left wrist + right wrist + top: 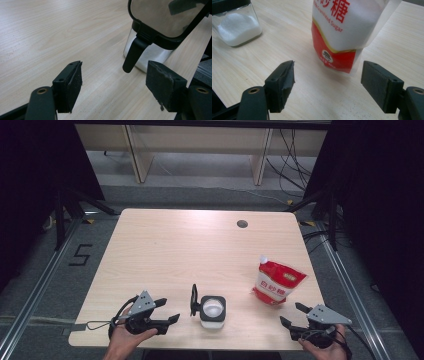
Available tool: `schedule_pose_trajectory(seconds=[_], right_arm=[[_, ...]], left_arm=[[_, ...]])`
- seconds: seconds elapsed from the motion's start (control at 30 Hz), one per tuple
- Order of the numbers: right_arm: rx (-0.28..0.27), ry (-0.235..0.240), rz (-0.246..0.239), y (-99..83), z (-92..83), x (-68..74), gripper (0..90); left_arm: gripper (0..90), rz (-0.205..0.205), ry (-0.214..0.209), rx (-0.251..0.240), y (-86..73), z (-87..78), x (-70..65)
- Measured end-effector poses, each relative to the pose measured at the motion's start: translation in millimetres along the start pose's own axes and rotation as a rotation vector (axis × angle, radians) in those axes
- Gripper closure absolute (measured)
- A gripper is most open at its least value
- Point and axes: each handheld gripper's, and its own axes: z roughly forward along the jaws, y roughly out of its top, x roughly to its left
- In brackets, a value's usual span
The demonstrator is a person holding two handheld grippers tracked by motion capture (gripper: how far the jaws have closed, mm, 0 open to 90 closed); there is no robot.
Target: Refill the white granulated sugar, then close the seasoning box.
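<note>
Left gripper [167, 311] jaws wide, empty, near table [165, 245] front edge | jar [213, 311] just right of it, lid [194, 300] flipped up, sugar inside | right gripper [292, 314] wide, empty | sugar pouch [276, 282] upright just beyond it | risk: a nudge to the lid may tip the jar; a high pinch may topple the pouch.

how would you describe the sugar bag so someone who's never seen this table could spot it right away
Start at the light wooden table and look to its right side, near the front. The sugar bag stands there, just ahead of the right claw. It is a soft red and white pouch with printed lettering, unlike the square glass jar with a flipped-up black lid at centre front.
</note>
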Motion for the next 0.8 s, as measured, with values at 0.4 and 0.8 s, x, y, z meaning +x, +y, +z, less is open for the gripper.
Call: schedule_pose_trajectory(seconds=[0.4,0.8], right_arm=[[0.034,0.045,0.014,-1.3,0.9,6.9,27.5],[0.04,0.044,0.02,-1.4,0.7,10.7,27.0]], left_arm=[[28.3,-0.005,0.01,-0.014,5.7,-5.9,-0.3],[55.2,0.049,-0.027,-0.045,16.3,-4.5,-9.3]])
